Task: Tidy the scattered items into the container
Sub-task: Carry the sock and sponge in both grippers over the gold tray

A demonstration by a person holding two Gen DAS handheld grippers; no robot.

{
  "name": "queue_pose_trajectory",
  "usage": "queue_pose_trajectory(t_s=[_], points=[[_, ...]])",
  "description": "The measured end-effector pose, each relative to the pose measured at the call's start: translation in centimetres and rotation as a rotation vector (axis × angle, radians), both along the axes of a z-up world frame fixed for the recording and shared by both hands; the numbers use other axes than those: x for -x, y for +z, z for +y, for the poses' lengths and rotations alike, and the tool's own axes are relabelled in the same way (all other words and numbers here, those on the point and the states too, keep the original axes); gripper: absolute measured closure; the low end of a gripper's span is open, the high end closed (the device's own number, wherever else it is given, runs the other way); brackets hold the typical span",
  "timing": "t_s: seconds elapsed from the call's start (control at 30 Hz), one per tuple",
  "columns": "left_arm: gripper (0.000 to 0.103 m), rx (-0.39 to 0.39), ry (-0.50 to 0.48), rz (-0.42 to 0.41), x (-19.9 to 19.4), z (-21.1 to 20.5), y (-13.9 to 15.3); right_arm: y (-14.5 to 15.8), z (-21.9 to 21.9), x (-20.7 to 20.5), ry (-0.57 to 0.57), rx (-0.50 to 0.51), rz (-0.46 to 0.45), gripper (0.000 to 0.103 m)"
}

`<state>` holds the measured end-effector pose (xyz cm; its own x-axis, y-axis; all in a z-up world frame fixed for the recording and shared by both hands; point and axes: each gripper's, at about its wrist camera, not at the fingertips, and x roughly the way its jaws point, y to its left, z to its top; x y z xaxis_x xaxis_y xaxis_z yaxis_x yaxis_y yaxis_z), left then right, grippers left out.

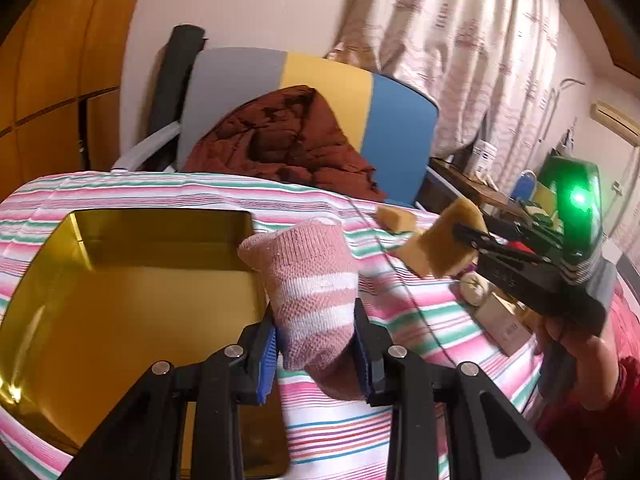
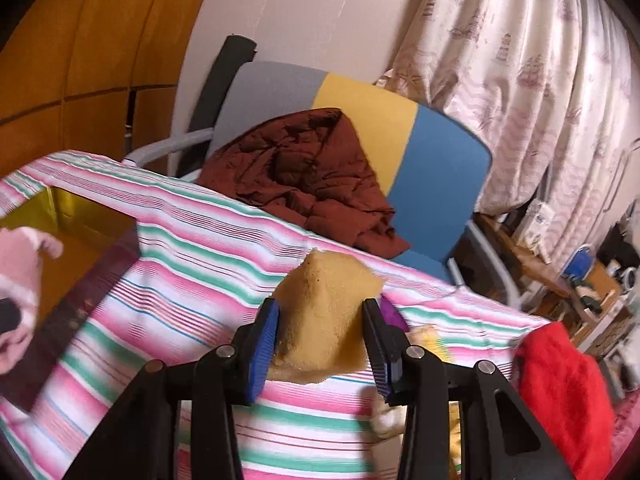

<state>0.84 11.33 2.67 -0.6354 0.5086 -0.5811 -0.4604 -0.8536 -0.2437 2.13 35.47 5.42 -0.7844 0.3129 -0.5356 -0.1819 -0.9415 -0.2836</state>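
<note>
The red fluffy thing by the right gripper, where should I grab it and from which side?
The red fluffy item lies slumped at the near right edge of the striped cloth, its humped upper end showing. I'd probably pinch that hump from above, jaws across its narrower width. The right gripper must first drop its sponge.

left gripper (image 1: 316,354) angled downward, jaws clamped on a pink striped sock (image 1: 310,280), right gripper (image 2: 322,350) angled downward, jaws clamped on a tan sponge (image 2: 324,320)
</note>
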Motion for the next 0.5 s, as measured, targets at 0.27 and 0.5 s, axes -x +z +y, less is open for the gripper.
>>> queue_pose_trajectory(t_s=[0.27, 0.5], points=[[0.071, 0.026, 0.079, -0.026, 2.4, -4.3, -0.3, 1.7, -5.9, 1.3, 0.116, 0.024, 0.021, 0.06], [0.071, 0.098, 0.123, -0.068, 5.8, -7.5, -0.9, 2.9, -10.6, 4.1, 0.233, 0.173, -0.004, 0.06]])
